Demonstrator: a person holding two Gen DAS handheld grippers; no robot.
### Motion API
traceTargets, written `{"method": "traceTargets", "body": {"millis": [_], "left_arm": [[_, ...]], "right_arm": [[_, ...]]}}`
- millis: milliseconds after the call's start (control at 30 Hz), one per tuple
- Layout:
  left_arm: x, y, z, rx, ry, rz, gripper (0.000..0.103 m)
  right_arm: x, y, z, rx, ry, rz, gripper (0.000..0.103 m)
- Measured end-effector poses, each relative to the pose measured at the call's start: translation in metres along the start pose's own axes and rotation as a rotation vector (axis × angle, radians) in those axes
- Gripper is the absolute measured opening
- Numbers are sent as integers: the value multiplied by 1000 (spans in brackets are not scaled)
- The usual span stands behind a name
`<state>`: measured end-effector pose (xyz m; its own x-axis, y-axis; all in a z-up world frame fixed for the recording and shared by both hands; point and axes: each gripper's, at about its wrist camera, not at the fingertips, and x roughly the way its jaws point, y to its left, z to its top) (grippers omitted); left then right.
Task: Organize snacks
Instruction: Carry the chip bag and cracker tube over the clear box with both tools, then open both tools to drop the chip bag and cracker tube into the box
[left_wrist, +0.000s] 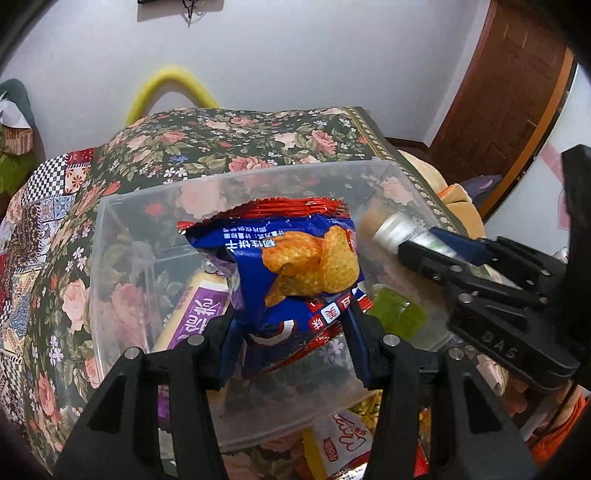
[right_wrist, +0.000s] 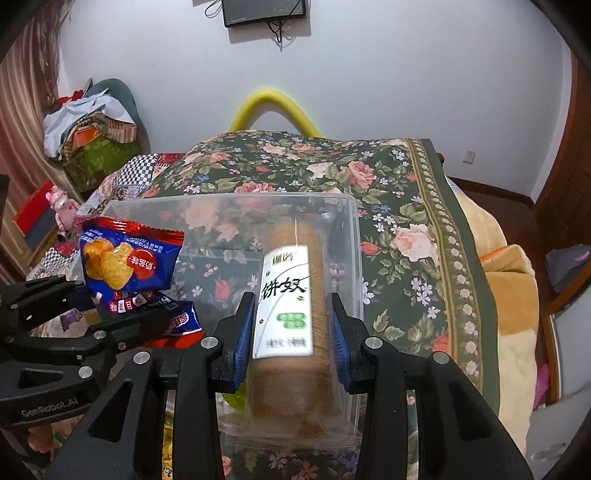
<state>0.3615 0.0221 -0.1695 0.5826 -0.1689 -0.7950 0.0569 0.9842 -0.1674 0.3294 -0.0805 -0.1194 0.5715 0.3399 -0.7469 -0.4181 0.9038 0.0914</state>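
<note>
My left gripper (left_wrist: 291, 332) is clamped on a blue and red chip packet (left_wrist: 295, 258), and my right gripper (right_wrist: 293, 343) is squeezing a brown biscuit roll (right_wrist: 291, 314). Both snacks hang over the clear plastic bin (right_wrist: 351, 258) just ahead, on a floral cloth (right_wrist: 406, 206).

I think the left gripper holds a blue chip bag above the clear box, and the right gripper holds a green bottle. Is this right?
Not quite. The right gripper holds a brown roll of biscuits with a white label, not a green bottle; the right wrist view shows it. The left gripper does hold the blue chip bag above the clear box.
</note>
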Motion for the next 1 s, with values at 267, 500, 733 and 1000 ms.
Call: {"method": "traceTargets", "body": {"millis": [267, 500, 733, 1000], "left_arm": [[-20, -1, -4, 7, -36, 12, 63], [-72, -8, -8, 57, -127, 32, 68], [-126, -11, -29, 71, -186, 25, 69], [-168, -12, -69, 57, -213, 3, 70]], "right_arm": [[-25, 3, 5, -32, -50, -25, 36], [-59, 11, 0, -38, -96, -12, 43], [-102, 23, -16, -28, -143, 2, 49], [-130, 37, -49, -19, -144, 5, 58]]}}
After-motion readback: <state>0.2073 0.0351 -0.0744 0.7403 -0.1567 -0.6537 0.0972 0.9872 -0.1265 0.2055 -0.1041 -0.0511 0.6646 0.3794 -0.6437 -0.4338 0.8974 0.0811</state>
